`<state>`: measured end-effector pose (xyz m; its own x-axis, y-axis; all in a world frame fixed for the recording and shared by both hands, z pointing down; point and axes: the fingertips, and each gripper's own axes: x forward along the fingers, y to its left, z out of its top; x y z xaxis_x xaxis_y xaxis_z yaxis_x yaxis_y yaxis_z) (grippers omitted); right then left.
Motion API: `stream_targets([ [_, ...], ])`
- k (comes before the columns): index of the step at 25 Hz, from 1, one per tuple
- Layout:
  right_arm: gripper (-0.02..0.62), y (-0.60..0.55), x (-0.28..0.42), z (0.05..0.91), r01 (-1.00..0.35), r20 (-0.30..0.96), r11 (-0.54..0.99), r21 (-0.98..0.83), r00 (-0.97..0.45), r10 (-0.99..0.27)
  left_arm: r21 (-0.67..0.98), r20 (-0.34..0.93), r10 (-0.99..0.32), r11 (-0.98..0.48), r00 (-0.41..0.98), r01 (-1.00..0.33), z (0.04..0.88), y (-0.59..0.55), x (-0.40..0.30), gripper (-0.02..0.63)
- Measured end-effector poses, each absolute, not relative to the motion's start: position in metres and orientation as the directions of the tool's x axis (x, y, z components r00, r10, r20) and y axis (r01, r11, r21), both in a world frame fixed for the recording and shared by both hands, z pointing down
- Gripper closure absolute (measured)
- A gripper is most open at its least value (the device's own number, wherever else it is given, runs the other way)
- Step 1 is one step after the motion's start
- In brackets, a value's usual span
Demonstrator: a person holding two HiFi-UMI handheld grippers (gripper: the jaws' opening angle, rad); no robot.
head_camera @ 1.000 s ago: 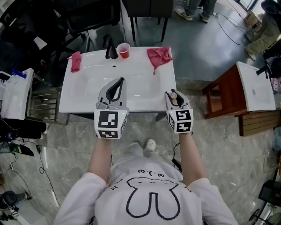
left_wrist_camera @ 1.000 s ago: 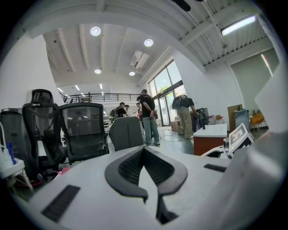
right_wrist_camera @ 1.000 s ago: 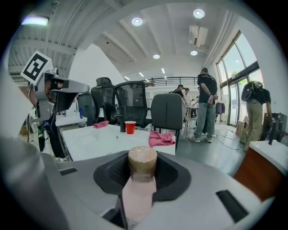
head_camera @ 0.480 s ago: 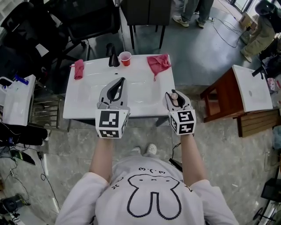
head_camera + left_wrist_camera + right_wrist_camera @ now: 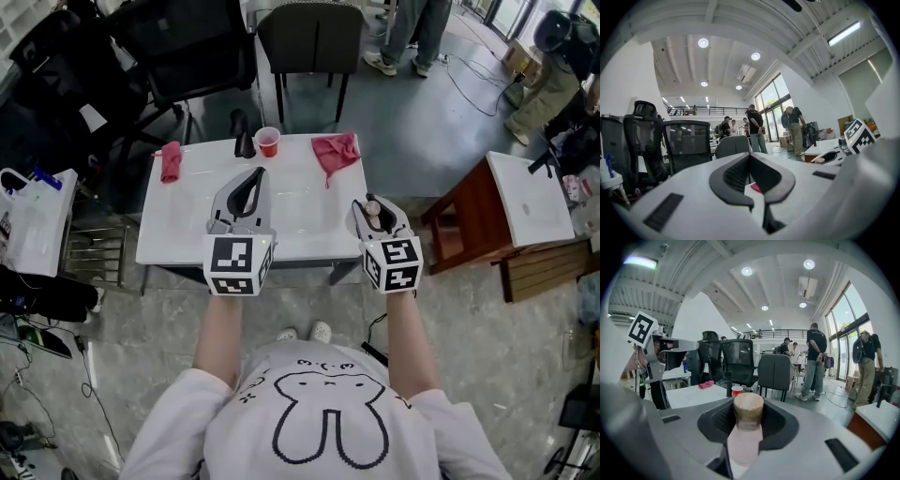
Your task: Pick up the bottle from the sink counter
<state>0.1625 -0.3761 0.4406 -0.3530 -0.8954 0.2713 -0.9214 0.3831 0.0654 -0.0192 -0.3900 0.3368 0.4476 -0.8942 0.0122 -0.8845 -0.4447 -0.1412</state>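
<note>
White porcelain is filling the middle of the head view: the sink counter (image 5: 187,239) is lying below me. At its back left corner a pink rag (image 5: 171,161) is lying bunched up. Just right of it, along the back edge, a black tap (image 5: 244,143) is standing, with a red cup (image 5: 267,142) sitting upright right beside it.

My left gripper (image 5: 254,174) is hovering over the basin. In the left gripper view its dark pads (image 5: 736,173) are meeting at the tips, so I am holding those jaws closed with nothing between them.

Behind the counter a grey chair (image 5: 309,37) is standing. A second pink cloth (image 5: 336,150) is draping over the back right corner.

My right gripper (image 5: 375,214) is hanging by the counter's front right corner. Its jaws are clamping the bottle (image 5: 746,432), a pale pink one with a brownish cap, and it is standing upright between the pads, lifted clear of the counter. From above, only the bottle's top (image 5: 371,201) is showing between the jaws.

Further right, a wooden stand (image 5: 469,220) is standing on the floor, apart from the counter.
</note>
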Motion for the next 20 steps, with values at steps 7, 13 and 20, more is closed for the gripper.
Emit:
stream_targets([
  [7,0.460,-0.374,0.164,0.397,-0.920,0.218,0.381,0.093,-0.354,-0.909,-0.159,-0.026,-0.885,-0.455,0.464,-0.876,0.319,-0.390,-0.014,0.597],
  [13,0.460,-0.371,0.170,0.364,-0.920,0.189,0.375,0.117,-0.350,-0.917,-0.177,-0.051,-0.876,-0.464,0.479,-0.868,0.305,-0.388,-0.007,0.597],
  [20,0.460,-0.361,0.177,0.322,-0.927,0.114,0.351,0.134,-0.337,-0.934,-0.198,-0.093,-0.873,-0.456,0.479,-0.868,0.291,-0.383,-0.004,0.597],
])
